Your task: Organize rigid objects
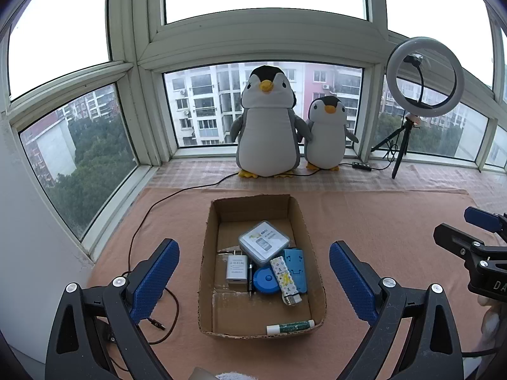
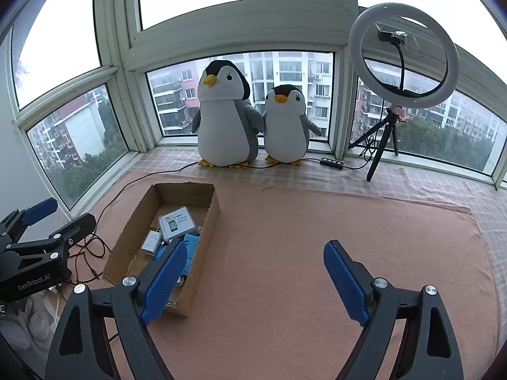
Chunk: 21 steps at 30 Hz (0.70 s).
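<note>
Both claws spread wide, pinching nothing: left gripper [image 1: 253,281] aimed down over the open brown cardboard box [image 1: 207,255], right gripper [image 2: 255,280] above bare pink cloth [image 2: 317,237] just right of that box.

Already lying inside the box: clear square plastic case [image 1: 264,241], white wall charger [image 1: 236,267], round blue tape measure [image 1: 264,280], patterned lighter [image 1: 285,280], blue plastic phone stand [image 1: 296,267], green-and-white stick [image 1: 290,326] against the near wall.

No loose rigid item visible on the cloth; sorting seemingly finished or near its end. Next move, by judgement: checking for stragglers, or backing away.

Further out: thin dark cable [image 1: 139,228] snaking left of the box, a possible snag. Two grey-and-white plush penguins [image 1: 267,126] and ring light on tripod [image 1: 424,76] by the window, well apart.
</note>
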Each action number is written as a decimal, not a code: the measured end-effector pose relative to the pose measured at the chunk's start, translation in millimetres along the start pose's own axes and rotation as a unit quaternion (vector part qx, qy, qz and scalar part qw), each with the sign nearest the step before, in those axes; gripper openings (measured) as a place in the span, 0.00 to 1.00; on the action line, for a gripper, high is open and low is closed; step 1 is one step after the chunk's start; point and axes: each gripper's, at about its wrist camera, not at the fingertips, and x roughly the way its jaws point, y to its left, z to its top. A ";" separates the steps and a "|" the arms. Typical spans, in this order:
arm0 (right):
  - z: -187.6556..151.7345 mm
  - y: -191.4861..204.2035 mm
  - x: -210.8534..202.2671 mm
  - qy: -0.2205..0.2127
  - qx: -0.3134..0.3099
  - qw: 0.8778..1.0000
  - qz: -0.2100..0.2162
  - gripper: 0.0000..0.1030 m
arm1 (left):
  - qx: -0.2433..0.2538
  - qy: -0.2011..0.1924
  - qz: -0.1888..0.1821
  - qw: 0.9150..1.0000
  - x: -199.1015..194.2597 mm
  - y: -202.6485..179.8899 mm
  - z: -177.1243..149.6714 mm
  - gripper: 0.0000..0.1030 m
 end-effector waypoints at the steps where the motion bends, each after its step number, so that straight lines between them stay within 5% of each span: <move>1: -0.3 -0.3 0.1 0.001 0.000 1.000 0.000 0.83 | 0.000 0.000 0.000 1.000 -0.1 -0.2 -0.1 0.95; 21: 0.1 -0.4 1.7 0.003 -0.002 1.000 0.000 0.83 | -0.003 0.003 0.002 1.000 2.7 1.3 -0.1 0.95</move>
